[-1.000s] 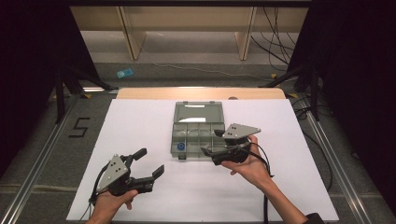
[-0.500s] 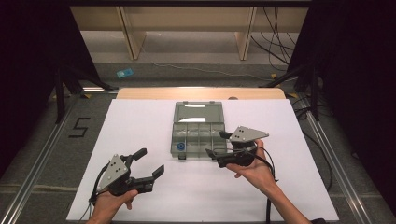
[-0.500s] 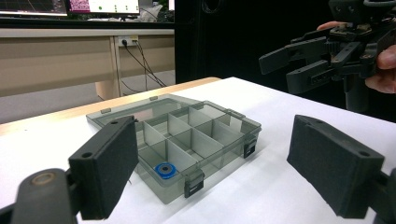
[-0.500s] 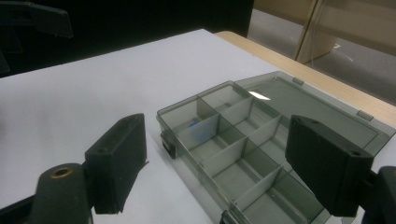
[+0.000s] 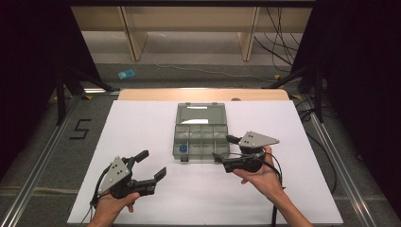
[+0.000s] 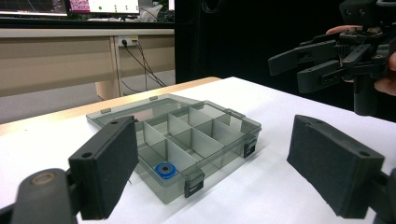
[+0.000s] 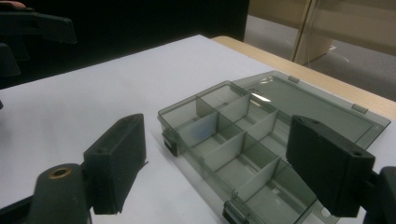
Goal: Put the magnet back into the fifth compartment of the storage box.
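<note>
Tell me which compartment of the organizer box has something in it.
The near-left corner compartment of the organizer box: it holds a blue ring; the others look empty.

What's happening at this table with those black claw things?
A person sits at a white table holding a two-jaw gripper in each hand. Between them lies a clear grey compartment box with its lid folded open; a small blue ring sits in its near left compartment. The right gripper hovers, jaws open, beside the box's near right corner. The left gripper waits open, off to the left, holding nothing.
</note>
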A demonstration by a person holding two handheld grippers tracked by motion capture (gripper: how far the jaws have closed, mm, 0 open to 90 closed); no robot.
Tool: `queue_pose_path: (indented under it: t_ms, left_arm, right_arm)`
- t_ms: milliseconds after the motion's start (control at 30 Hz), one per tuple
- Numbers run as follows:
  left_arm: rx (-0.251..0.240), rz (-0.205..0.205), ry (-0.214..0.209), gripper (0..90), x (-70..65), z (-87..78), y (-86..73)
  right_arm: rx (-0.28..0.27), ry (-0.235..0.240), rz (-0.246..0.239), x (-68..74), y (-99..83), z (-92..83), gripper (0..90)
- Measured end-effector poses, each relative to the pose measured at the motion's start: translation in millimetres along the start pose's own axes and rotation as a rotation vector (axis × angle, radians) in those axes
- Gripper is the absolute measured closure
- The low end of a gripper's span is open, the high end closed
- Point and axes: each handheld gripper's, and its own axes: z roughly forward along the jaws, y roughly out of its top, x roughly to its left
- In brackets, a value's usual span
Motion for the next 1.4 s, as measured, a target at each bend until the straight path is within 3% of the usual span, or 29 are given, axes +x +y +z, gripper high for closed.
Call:
queue_pose_path:
  t_ms: [67, 233, 367, 400, 600, 833, 1333, 1400]
  left_arm:
    - [0.000, 0.000, 0.000, 15.4, 0.0, -0.1, 0.0]
    - [0.000, -0.001, 0.000, 15.4, -0.2, 0.0, 0.0]
    - [0.000, 0.000, 0.001, 15.4, 0.0, -0.1, 0.1]
    - [-0.001, -0.001, 0.000, 15.4, -0.1, 0.0, 0.1]
    - [-0.001, 0.001, 0.001, 15.4, -0.1, 0.0, 0.1]
    - [0.000, 0.001, 0.001, 15.4, -0.1, 0.0, 0.1]
    - [0.001, 0.006, 0.000, 15.4, 0.1, 0.1, 0.1]
    - [0.001, 0.007, 0.000, 15.4, 0.2, 0.0, 0.1]
  right_arm:
    - [-0.009, 0.013, 0.027, 0.6, -1.7, -0.1, 19.7]
    - [-0.007, -0.013, 0.025, -0.5, -5.5, -4.3, 16.5]
    - [-0.029, -0.013, 0.025, -1.4, -8.4, -7.3, 15.6]
    - [-0.009, -0.005, 0.034, -1.1, -8.8, -9.9, 15.6]
    - [-0.020, -0.017, 0.037, -1.3, -13.4, -15.7, 15.6]
    - [-0.055, -0.026, 0.046, -0.5, -18.0, -21.8, 15.6]
    - [-0.057, -0.023, 0.065, 4.2, -26.5, -35.7, 15.6]
    - [-0.076, -0.040, 0.057, 5.0, -27.4, -37.0, 15.6]
